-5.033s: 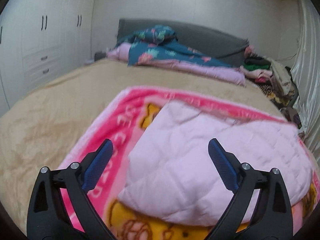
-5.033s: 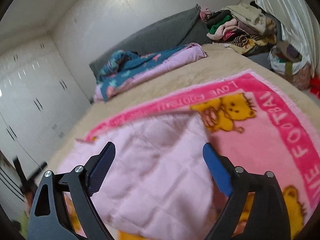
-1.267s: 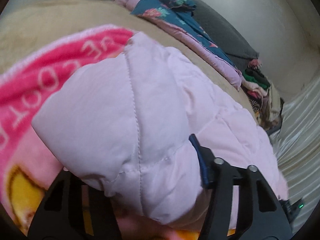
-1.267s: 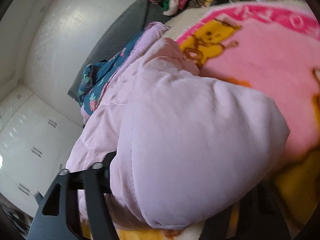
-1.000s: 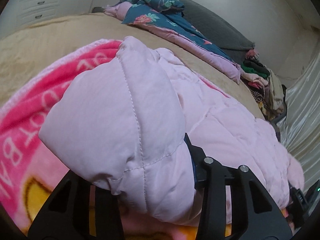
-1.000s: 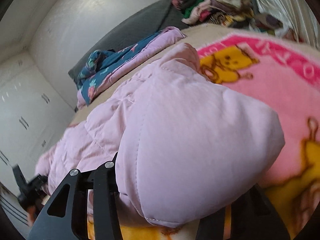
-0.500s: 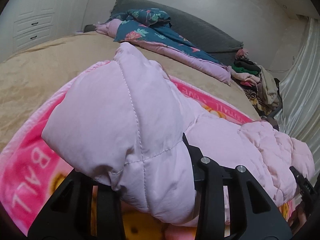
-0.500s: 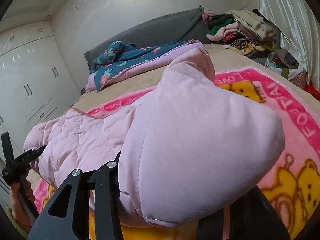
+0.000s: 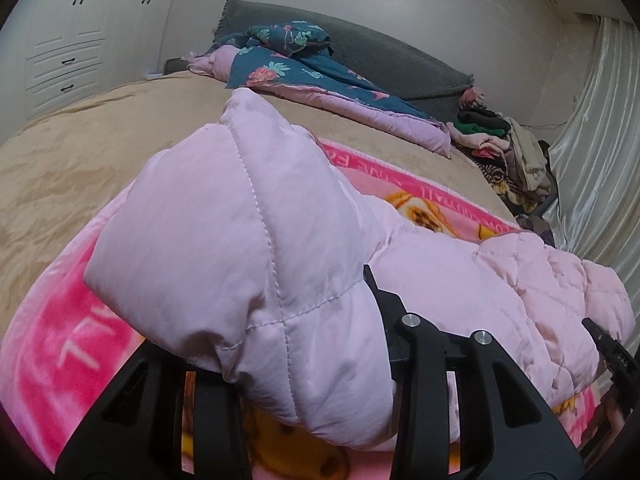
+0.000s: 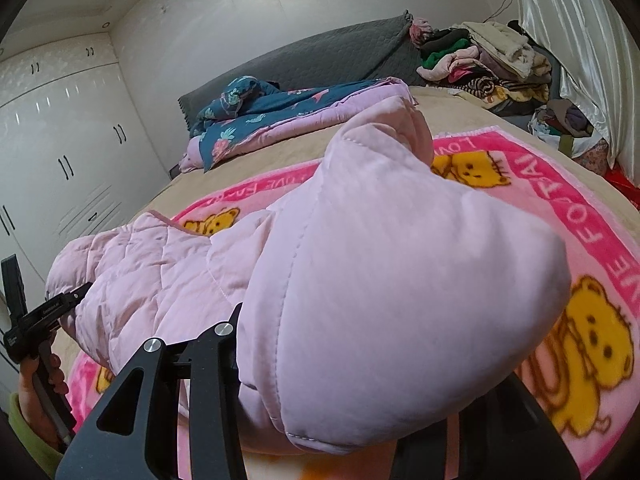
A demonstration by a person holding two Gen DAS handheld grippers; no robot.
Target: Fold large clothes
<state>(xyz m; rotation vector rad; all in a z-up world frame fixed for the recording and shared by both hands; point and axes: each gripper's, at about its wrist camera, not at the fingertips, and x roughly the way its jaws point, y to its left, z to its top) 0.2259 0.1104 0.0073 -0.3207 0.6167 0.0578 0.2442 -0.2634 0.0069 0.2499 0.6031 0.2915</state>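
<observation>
Spanning both grippers: jacket (image 9: 256, 240) edge, bed (image 9: 80, 152) beyond

tan bed (image 9: 100, 152), pink blanket (image 10: 560, 168), floral quilt (image 9: 304, 76)

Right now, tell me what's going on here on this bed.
A person is folding a pale pink quilted jacket on a bed, holding a two-finger gripper in each hand. The left gripper and the right gripper are each clamped on a bunched end of the jacket, with its middle sagging between them above a bright pink cartoon-bear blanket. A blue floral quilt lies by the grey headboard, and a pile of clothes sits at the bed's far corner.
</observation>
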